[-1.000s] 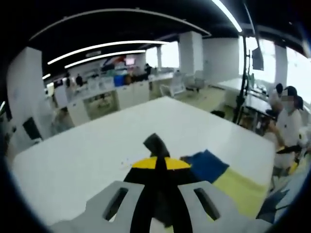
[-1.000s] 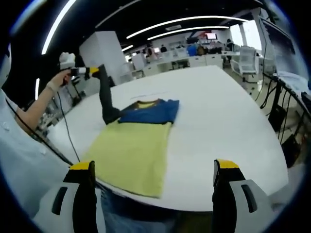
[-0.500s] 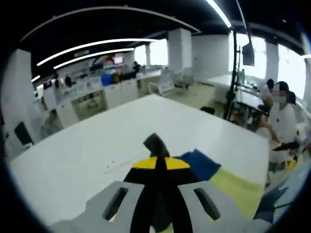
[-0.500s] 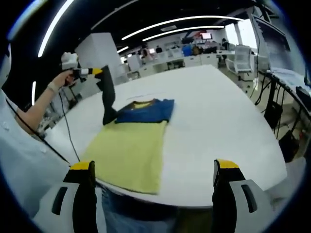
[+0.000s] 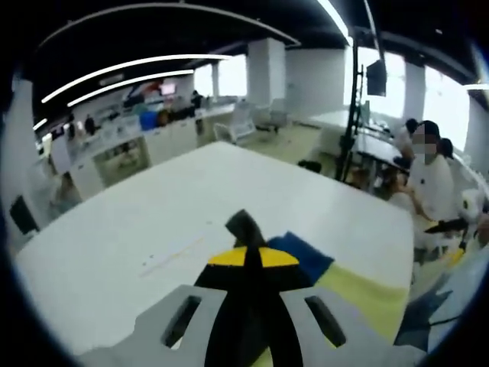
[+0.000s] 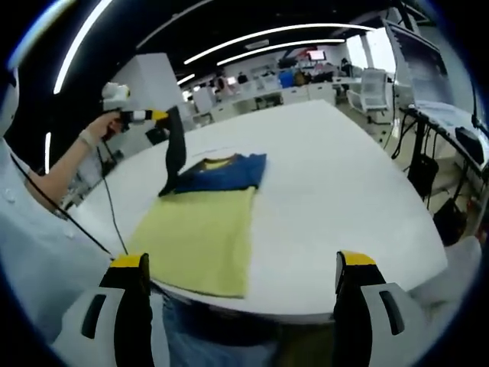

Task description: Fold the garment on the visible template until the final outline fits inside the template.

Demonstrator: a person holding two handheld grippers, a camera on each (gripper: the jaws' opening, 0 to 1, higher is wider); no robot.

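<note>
Sleeve lifted high over the table

Left gripper (image 6: 157,115) pinches the black sleeve (image 6: 175,150) up off the shirt (image 6: 202,229), which lies flat on the white table (image 6: 344,183). Right gripper (image 6: 238,284) hangs wide, holding nothing. Sleeve could slip out if tugged hard, I think.

grippers: 2, left gripper (image 6: 162,116) with yellow-tipped black jaws, right gripper (image 6: 238,267) likewise | garments: 1 yellow and blue cloth garment with a black sleeve (image 6: 200,229) | tables: 1 large white table (image 6: 336,191) | seated people across the room: 2 in white (image 5: 432,183)
</note>
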